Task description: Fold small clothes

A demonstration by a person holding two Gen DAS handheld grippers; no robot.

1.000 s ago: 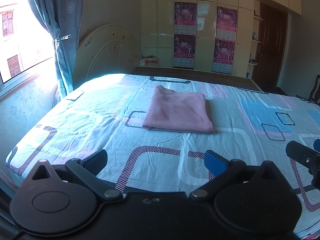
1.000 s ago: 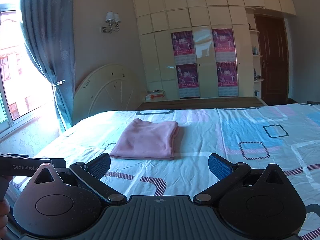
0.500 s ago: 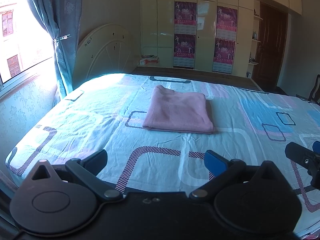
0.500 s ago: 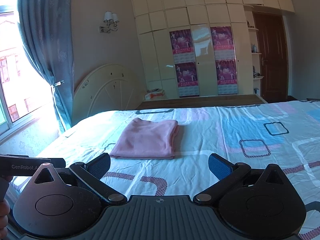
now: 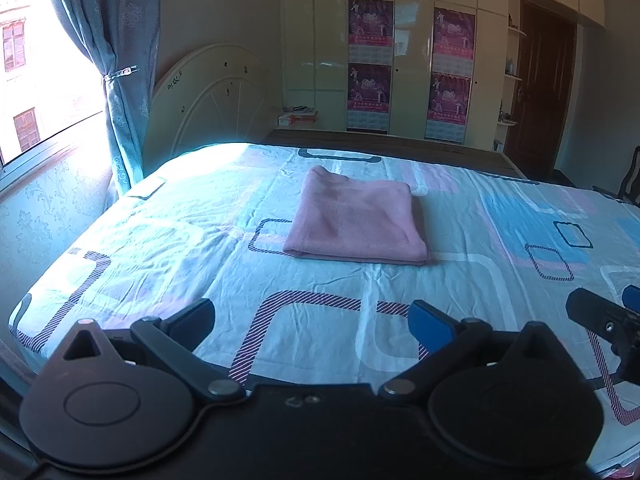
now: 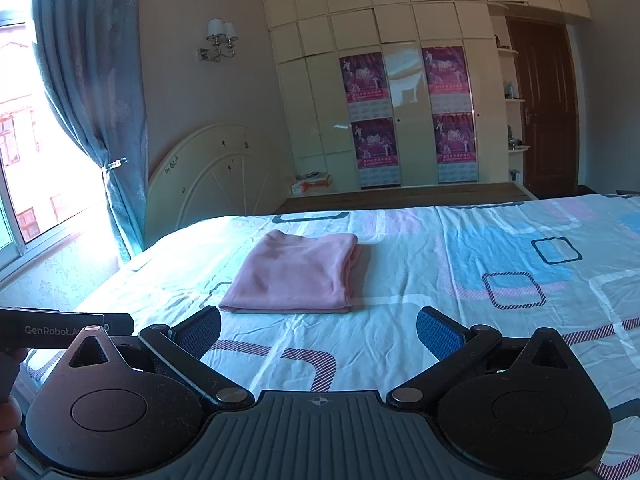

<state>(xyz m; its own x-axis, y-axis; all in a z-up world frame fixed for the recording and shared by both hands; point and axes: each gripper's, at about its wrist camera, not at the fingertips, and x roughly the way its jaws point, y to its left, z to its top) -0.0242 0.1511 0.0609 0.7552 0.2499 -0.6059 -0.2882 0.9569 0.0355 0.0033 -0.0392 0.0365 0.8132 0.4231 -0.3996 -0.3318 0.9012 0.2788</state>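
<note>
A pink garment (image 5: 358, 218) lies already folded into a flat, roughly square packet on the patterned bedsheet (image 5: 168, 248), near the middle of the bed and on the near side of the dark wooden ledge that runs below the wardrobe (image 6: 404, 92). Its rounded fold edge faces the two tools, and the stacked open layers show along its right side in the right wrist view (image 6: 296, 274).

The left gripper (image 5: 312, 320) hangs over the near edge of the bed with its jaws spread wide and nothing between them. The right gripper (image 6: 319, 330) is likewise spread wide and empty, its blue pads clear of the fabric. Neither tool touches the garment; both stand well apart from it, back toward the bed's near edge.

The garment lies straight ahead of the left gripper and a little right of its centre line. From the right gripper it lies ahead and left of centre. So the packet sits between the two tools' lines of sight, with no clear advantage to either hand, though the right gripper looks slightly closer to the packet's near edge. The packet is nearly square, its slightly longer axis seeming to run away from the tools toward the wardrobe.

By the look of the neat packet, the folding of this piece appears finished, and any further move would start with a forward reach from both tools.
</note>
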